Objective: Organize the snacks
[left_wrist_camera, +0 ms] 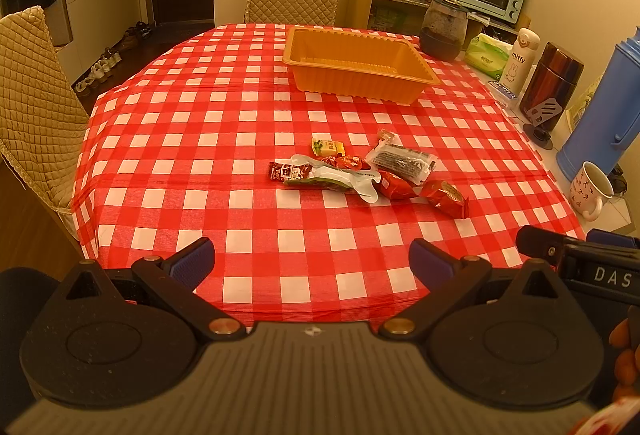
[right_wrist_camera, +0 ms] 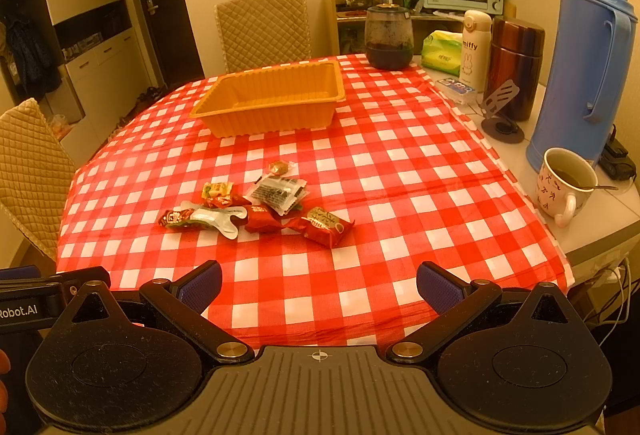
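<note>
Through my left wrist view, my left gripper (left_wrist_camera: pixel 312 255) hangs over the near edge of the surface (left_wrist_camera: pixel 192 139), jaws spread wide and empty. The snacks (left_wrist_camera: pixel 368 175) lie in one loose heap mid-cloth, near me and well apart from the orange tray (left_wrist_camera: pixel 404 91) beyond, which sits empty. I judge the tray is where they belong. I count about eight packets, though overlaps make that unsure; one tray.

Through my right wrist view, my right gripper (right_wrist_camera: pixel 319 289) is likewise wide open, holding nothing, hovering at the near edge. The heap (right_wrist_camera: pixel 260 207) lies ahead and leftward, the tray (right_wrist_camera: pixel 272 123) behind it. One mug (right_wrist_camera: pixel 564 187) stands off the cloth at right.
</note>
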